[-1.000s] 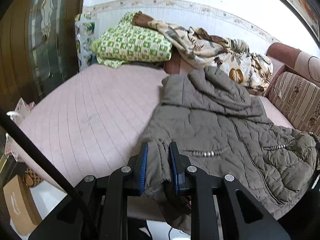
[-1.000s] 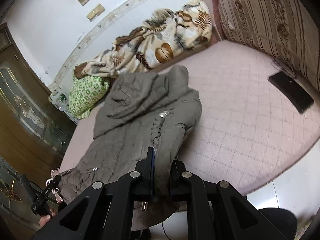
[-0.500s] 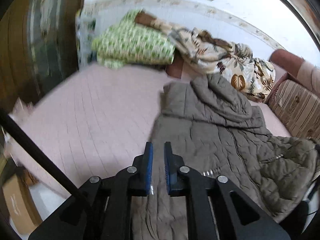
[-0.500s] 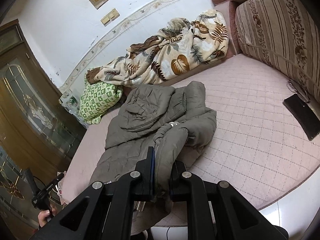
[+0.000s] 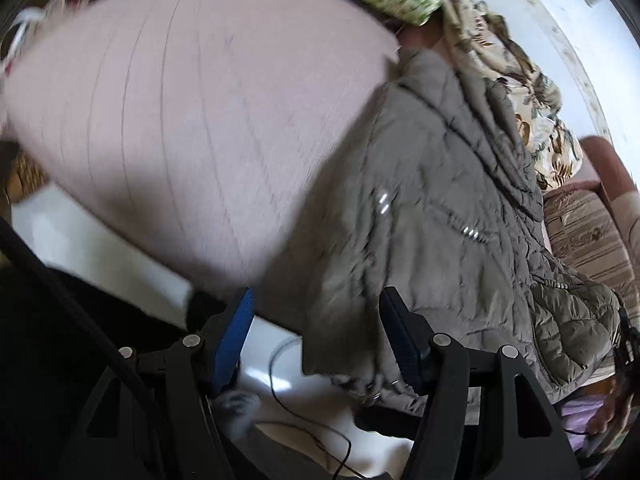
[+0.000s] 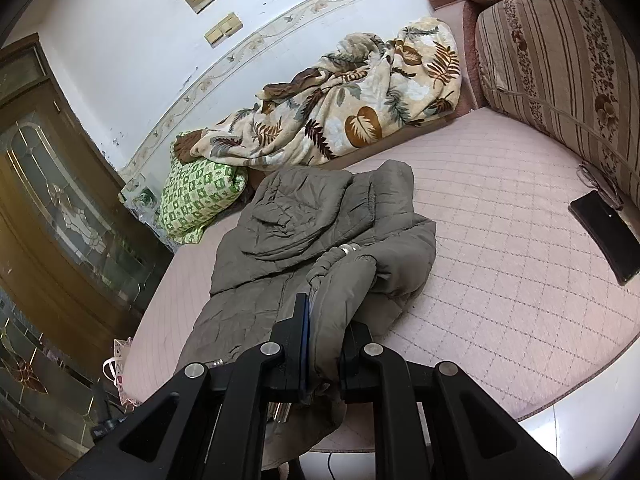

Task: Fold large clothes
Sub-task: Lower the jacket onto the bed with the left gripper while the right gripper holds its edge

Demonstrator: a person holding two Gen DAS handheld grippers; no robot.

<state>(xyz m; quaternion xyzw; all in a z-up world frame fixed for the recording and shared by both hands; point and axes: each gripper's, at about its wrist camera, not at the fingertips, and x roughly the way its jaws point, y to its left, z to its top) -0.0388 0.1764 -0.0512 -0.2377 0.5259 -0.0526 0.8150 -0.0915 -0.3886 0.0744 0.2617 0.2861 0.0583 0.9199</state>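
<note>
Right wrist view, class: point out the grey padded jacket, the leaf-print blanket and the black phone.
Grey padded jacket (image 6: 304,220): right wrist view, on its hood.
Leaf-print blanket (image 6: 352,108): right wrist view, on its bunched middle.
Black phone (image 6: 604,232): right wrist view, on its dark face.

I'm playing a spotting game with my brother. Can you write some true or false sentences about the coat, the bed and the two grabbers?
1. The right gripper is clamped on a fold of the grey coat. True.
2. The left gripper is squeezed shut on the coat. False: its jaws have just been opening and stand apart, with the coat's hem hanging loose between them.
3. A dark phone lies on the pink bed cover, apart from the coat. True.
4. The leaf-patterned blanket is spread flat over the coat. False: it is bunched up by the wall, behind the coat.
5. The green checked pillow sits next to the blanket. True.
</note>
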